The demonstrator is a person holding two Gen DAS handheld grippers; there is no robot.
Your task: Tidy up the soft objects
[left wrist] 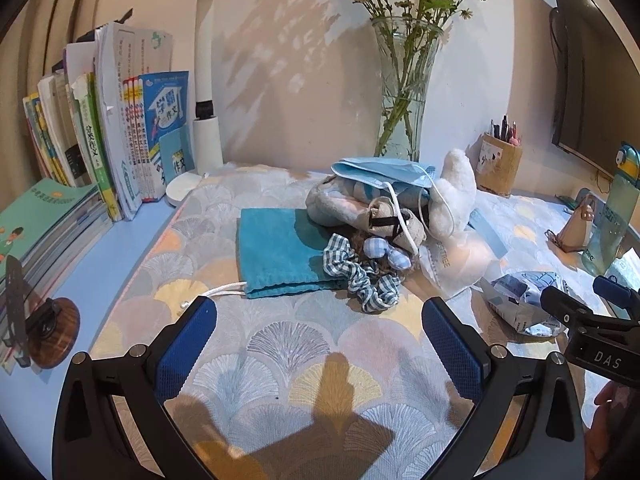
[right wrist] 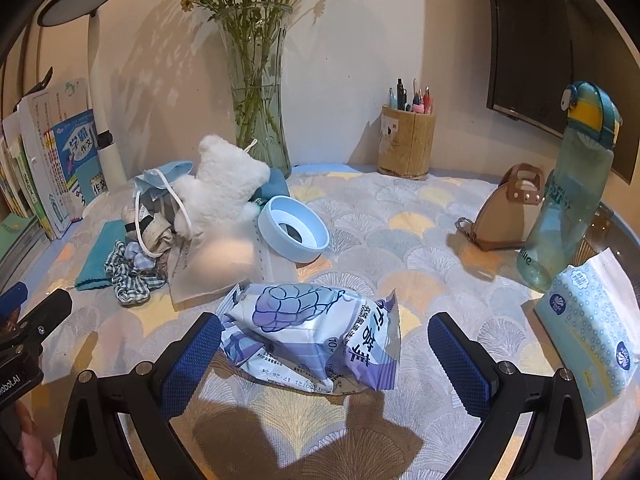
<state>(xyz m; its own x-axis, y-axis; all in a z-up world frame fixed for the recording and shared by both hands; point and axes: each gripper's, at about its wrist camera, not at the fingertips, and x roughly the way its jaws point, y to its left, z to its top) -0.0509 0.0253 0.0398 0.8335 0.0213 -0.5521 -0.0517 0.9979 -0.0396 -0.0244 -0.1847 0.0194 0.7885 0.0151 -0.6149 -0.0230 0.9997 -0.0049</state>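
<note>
Jaws on both your grippers stand released: your right gripper [right wrist: 324, 350] straddles a crumpled purple-and-white packet [right wrist: 316, 336] on the patterned counter [right wrist: 400, 240], fingers apart from it; your left gripper [left wrist: 320, 340] hovers over bare cloth just short of the soft heap, where a checked scrunchie [left wrist: 360, 276] lies on a teal pouch [left wrist: 276, 252], beside a white plush toy [left wrist: 454, 196] and blue face mask [left wrist: 380, 172].

Teal pouch [left wrist: 276, 254] partly under pile [left wrist: 380, 216]
</note>
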